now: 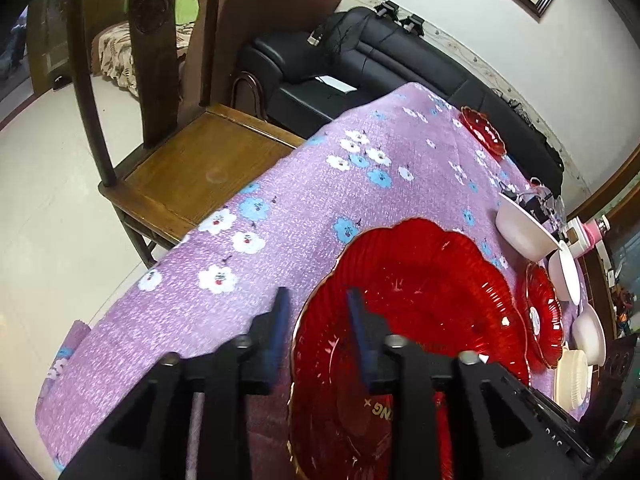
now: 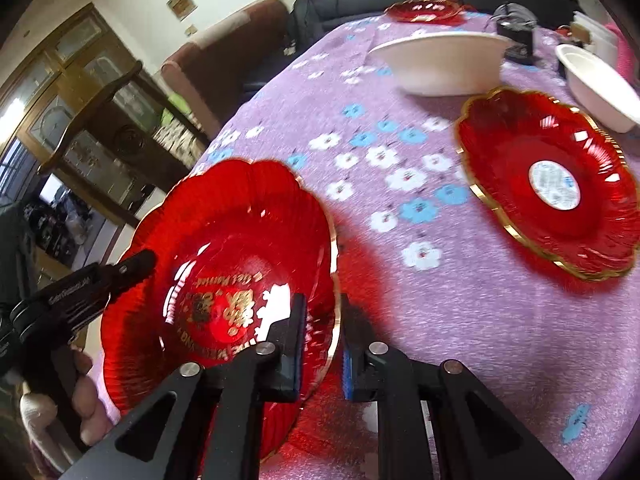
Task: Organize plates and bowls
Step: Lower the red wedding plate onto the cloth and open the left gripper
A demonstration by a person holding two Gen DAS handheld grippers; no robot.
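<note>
Left wrist view, left to right:
- A wooden chair [image 1: 192,172] is seen at the table's left edge, with a black sofa [image 1: 360,60] behind it.
- The table is covered with a purple flowered cloth [image 1: 280,232].
- The left gripper [image 1: 318,300] is held partly open. The left rim of the large red plate [image 1: 420,300] lies between its fingers, one finger outside the plate and one over its inside. A gap is seen on both sides of the rim, so nothing is clamped.
- The large red plate lies at the near edge of the table, and gold lettering is seen on its floor.
- A small red plate [image 1: 482,132] is seen at the far edge.
- At the right, a big white bowl [image 1: 524,232], a second red plate [image 1: 542,312], two smaller white bowls [image 1: 566,276] [image 1: 588,332] and a cream round piece [image 1: 572,380] are grouped close together.

Right wrist view, left to right:
- A hand [image 2: 90,396] is seen at the lower left on the left gripper's handle. That gripper's finger is at the large plate's left rim.
- The right gripper [image 2: 323,304] is set narrow across the same plate's right rim, one finger inside and one outside. Whether the pads press on the rim cannot be told.
- The second red plate, with a white label at its centre, lies well apart to the right, with the white bowls beyond it.
</note>
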